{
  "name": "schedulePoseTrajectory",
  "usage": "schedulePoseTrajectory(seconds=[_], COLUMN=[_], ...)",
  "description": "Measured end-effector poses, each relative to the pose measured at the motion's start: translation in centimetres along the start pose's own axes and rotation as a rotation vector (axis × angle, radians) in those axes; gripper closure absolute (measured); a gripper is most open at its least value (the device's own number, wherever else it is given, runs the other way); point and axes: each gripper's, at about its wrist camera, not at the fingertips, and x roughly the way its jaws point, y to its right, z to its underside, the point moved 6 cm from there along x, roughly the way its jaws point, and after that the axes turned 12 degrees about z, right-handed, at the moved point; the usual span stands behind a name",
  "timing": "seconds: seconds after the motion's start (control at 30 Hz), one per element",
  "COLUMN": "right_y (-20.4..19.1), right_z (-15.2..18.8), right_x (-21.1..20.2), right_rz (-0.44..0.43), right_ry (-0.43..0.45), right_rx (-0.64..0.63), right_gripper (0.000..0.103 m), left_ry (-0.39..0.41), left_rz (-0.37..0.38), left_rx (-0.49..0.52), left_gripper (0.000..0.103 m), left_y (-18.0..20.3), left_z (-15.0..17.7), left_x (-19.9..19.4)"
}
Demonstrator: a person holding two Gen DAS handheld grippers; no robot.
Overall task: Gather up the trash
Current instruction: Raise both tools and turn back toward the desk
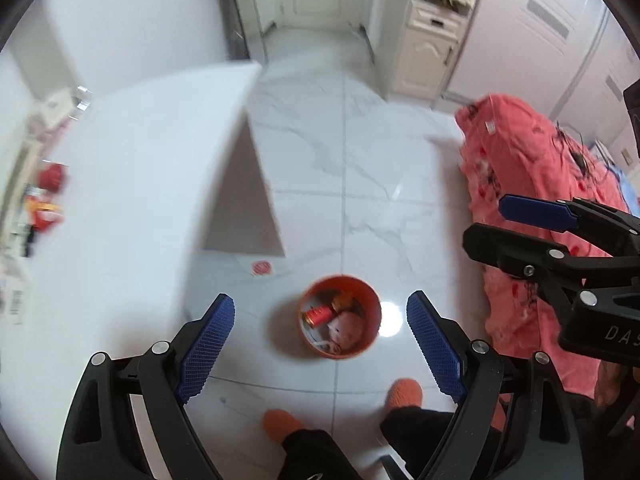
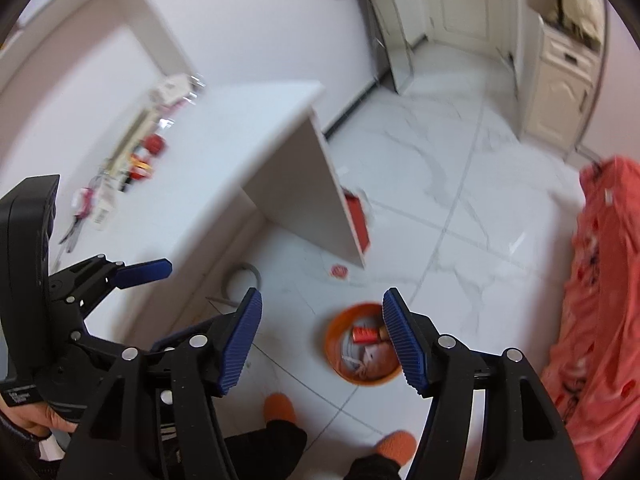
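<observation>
An orange round bin (image 1: 340, 279) stands on the white tiled floor, far below both grippers. It holds a red can (image 1: 318, 316) and crumpled pinkish trash (image 1: 347, 330). My left gripper (image 1: 322, 344) hangs high over it, jaws wide open and empty. In the right wrist view the right gripper (image 2: 322, 340) is also open with nothing between its blue pads, and the bin (image 2: 368, 378) shows partly behind its right finger. A small red round scrap (image 1: 261, 268) lies on the floor near the desk's side panel. In the left wrist view the right gripper (image 1: 484, 220) reaches in from the right edge.
A white desk (image 1: 140, 140) fills the left, with red and mixed items along its far edge. A coral bedcover (image 1: 540, 160) drapes at the right. A person's orange slippers (image 1: 282, 420) stand just before the bin. A cream cabinet (image 1: 424, 56) stands at the back.
</observation>
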Motion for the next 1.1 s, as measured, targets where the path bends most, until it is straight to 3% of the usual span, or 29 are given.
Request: schedulePoseTrajectory(seconds=[0.13, 0.33, 0.8, 1.1], right_y=[-2.9, -9.9, -28.0, -34.2], right_z=[-2.3, -5.3, -7.9, -9.9], right_x=[-2.6, -3.6, -0.2, 1.7], right_rz=[-0.041, -0.118, -0.277, -0.297], right_ry=[0.052, 0.079, 0.047, 0.050], right_rx=[-0.055, -0.178, -0.428, -0.484], right_gripper=[0.039, 0.039, 0.039, 0.039], left_ry=[0.062, 0.128, 0.178, 0.207], left_rz=[-0.057, -0.144, -0.275, -0.296], left_rx=[-0.042, -0.193, -0.492, -0.595], left_gripper=[0.016, 0.016, 0.016, 0.016], left_y=[-1.8, -7.3, -20.2, -27.3], left_z=[-0.2, 0.8, 7.4, 8.0], left_x=[-3.5, -7.2, -14.8, -16.3])
